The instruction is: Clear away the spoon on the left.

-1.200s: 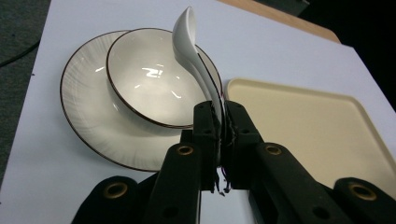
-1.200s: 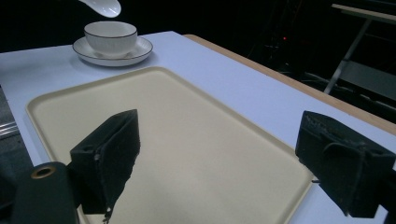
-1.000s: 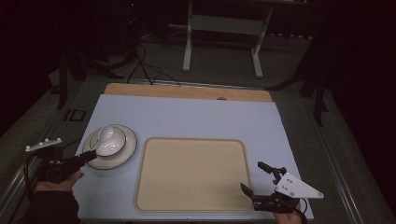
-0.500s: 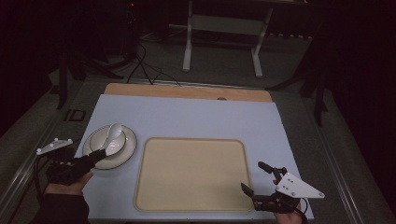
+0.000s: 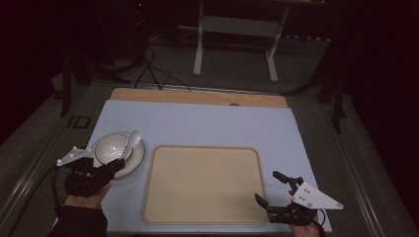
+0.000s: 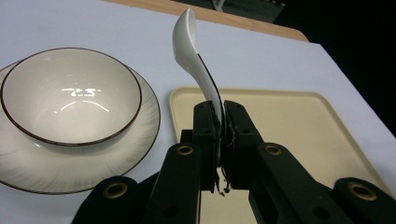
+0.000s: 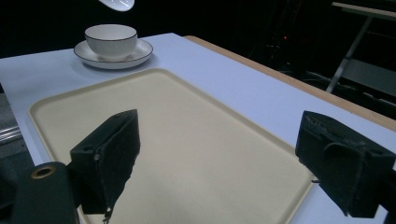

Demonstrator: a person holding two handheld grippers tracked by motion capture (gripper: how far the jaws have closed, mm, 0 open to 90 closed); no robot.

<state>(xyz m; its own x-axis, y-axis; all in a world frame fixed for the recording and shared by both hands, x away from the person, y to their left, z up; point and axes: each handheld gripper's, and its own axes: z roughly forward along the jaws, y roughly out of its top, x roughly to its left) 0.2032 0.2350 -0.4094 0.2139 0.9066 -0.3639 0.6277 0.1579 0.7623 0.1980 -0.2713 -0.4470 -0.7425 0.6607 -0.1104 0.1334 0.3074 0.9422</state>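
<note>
A dim lab or studio set up for recording. A table (image 5: 197,121) with a pale blue cover stands lit in mid frame; at upper middle stands a metal stand (image 5: 237,37), cables (image 5: 153,69) trail over the grey floor (image 5: 316,128), and darkness surrounds it all.

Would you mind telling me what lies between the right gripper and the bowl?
The beige tray, with nothing on it, spans that stretch between the right gripper and the bowl on its saucer, clearest in the high view.
</note>
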